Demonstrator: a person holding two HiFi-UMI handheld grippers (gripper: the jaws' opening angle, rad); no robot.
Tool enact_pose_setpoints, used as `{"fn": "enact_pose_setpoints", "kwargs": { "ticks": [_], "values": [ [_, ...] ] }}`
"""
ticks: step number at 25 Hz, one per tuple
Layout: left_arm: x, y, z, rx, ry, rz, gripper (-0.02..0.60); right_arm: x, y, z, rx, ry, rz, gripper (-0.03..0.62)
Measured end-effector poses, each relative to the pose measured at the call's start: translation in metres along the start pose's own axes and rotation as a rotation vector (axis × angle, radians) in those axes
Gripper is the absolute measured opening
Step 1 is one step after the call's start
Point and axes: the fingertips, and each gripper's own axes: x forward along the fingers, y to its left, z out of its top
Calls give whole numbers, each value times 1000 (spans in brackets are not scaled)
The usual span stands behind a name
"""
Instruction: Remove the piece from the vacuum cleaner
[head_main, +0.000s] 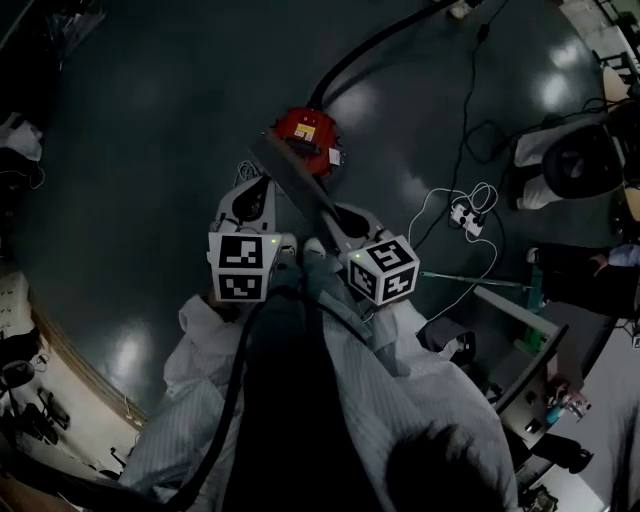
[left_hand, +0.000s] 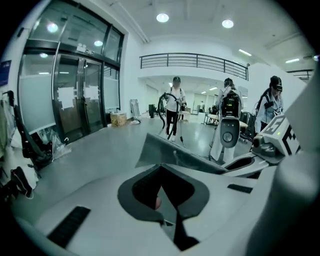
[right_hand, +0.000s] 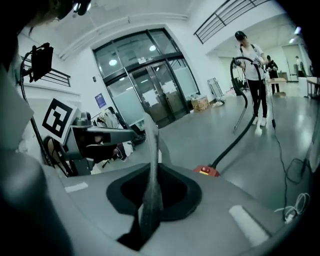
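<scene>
A small red vacuum cleaner (head_main: 305, 132) sits on the dark floor, its black hose (head_main: 370, 45) running away toward the top. A long flat grey piece (head_main: 295, 180) slants from beside the vacuum down to my right gripper (head_main: 340, 225), which is shut on it. In the right gripper view the piece (right_hand: 151, 150) stands edge-on between the pads of that gripper (right_hand: 150, 200), with the vacuum (right_hand: 206, 171) behind. My left gripper (head_main: 255, 195) is just left of the piece. Its jaws (left_hand: 167, 210) are shut with nothing between them, and the piece (left_hand: 175, 155) crosses just beyond their tips.
A white power strip with a looped cable (head_main: 465, 215) lies on the floor to the right. A chair (head_main: 575, 160) and a bench frame (head_main: 520, 330) stand further right. People with another vacuum (left_hand: 172, 105) are far off, near glass doors (right_hand: 150, 95).
</scene>
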Motion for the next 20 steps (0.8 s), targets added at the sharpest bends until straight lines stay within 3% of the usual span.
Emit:
{"fn": "enact_pose_setpoints", "kwargs": {
  "ticks": [4, 9, 20],
  "values": [
    [-30, 0, 41, 12, -99, 55, 3, -22, 24, 54, -93, -96, 4, 26],
    [-45, 6, 64, -25, -160, 93, 3, -28, 38, 92, -165, -170, 9, 26],
    [-53, 22, 87, -39, -219, 100, 3, -17, 57, 120, -196, -179, 55, 25]
  ]
}}
